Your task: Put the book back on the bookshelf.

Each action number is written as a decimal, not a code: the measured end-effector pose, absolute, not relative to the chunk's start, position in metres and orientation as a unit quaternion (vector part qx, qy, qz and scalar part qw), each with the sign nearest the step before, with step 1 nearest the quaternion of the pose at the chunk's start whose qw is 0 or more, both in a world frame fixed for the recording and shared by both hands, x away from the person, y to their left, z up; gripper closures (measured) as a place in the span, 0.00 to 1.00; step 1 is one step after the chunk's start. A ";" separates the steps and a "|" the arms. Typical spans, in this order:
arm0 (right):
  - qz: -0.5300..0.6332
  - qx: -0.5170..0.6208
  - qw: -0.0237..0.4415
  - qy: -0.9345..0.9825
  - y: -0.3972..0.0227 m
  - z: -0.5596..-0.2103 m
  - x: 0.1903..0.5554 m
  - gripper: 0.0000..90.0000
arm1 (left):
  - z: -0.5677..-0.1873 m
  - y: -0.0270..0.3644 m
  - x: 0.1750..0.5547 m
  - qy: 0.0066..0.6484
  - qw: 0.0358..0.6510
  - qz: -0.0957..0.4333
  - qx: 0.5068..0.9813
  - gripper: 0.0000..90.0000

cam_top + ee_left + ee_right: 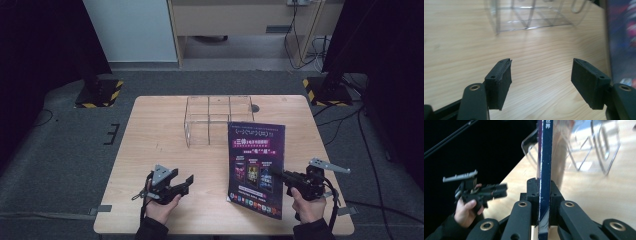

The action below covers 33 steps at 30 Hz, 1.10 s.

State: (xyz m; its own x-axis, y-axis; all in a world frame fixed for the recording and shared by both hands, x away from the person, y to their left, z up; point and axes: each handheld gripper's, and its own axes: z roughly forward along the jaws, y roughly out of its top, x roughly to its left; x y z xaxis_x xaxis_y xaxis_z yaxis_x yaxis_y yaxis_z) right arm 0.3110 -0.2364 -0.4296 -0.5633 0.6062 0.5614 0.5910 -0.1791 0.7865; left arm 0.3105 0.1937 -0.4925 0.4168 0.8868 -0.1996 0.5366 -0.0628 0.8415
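Magazine (256, 167) grasp is the work in hand: the right tool (278, 174) has its jaws pressed together on the magazine's right edge, and in the right gripper view the dark spine (545, 170) runs straight up between the two black jaws, so the cover stands on edge to that camera. Holding by the edge rather than the face makes sense, since a thin, floppy booklet offers nothing else to pinch. From above, the magazine looks raised off the tabletop (165, 130), though how far it is lifted I cannot tell.

Landmark for everything else is the clear acrylic organizer (217, 119), a divided box standing toward the far middle of the tabletop. The magazine sits just nearer the person than the organizer and a little to its right, its top edge overlapping the organizer's near right corner in the high view. That closeness suggests, as a judgement, that the upright compartments are meant to receive it, spine or edge downward.

The left tool (182, 184) hovers nearer the person than the organizer and to its left, well apart from the magazine. Its jaws are spread wide with bare wood between them, holding nothing, probably kept ready to steady the pages or the organizer.
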 end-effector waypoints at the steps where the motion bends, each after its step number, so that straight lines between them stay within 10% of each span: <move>1: 0.612 0.465 0.017 0.640 -0.236 -0.426 0.312 0.94 | -0.495 0.202 0.310 0.515 0.458 0.191 0.699 0.35; 33: 0.654 0.454 0.154 0.586 -0.228 -0.359 0.342 0.94 | -0.534 0.261 0.334 0.580 0.313 0.249 0.710 0.22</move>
State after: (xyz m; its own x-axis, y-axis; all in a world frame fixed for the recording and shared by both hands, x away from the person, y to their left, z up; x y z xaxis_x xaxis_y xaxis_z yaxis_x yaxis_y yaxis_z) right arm 0.3423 -0.2281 -0.3587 -0.5410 0.7330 0.4122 0.3299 -0.2659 0.9058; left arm 0.3340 0.2613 -0.5343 0.2041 0.9789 -0.0100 0.6677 -0.1317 0.7327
